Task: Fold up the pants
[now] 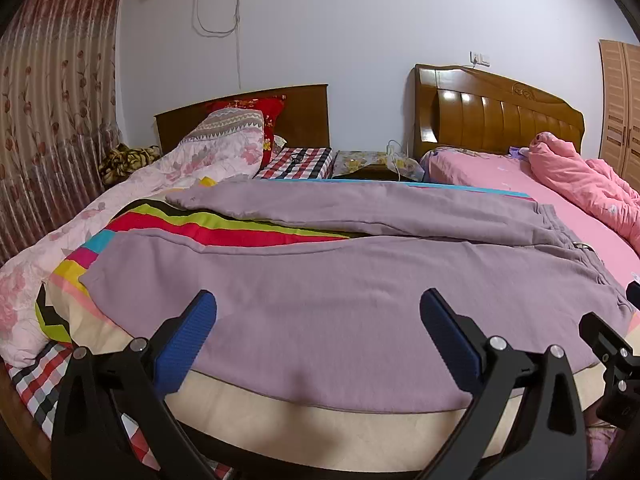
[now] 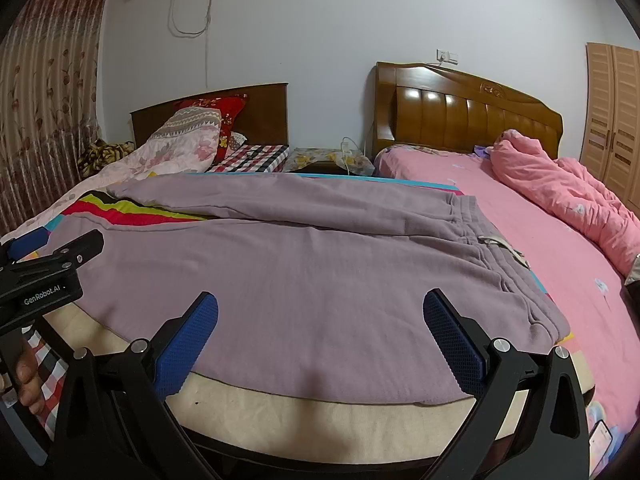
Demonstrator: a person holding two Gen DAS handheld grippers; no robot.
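Two grippers we hold over the near edge of the bed [image 1: 360, 436], and both have the jaws spread wide with nothing between the blue pads. Our left gripper [image 1: 318, 312] hangs above the leg part of the pants [image 1: 320, 280], not touching the cloth. Our right gripper [image 2: 320, 312] hangs above the part nearer the waistband [image 2: 492, 248], also apart from it. We see the mauve pants lying flat across the striped sheet [image 1: 224, 228], along the near edge, with the legs toward the left side of the bed and the waist toward the right side, beside the pink sheet [image 2: 540, 240]. One leg lies farther back, a little apart from the near one
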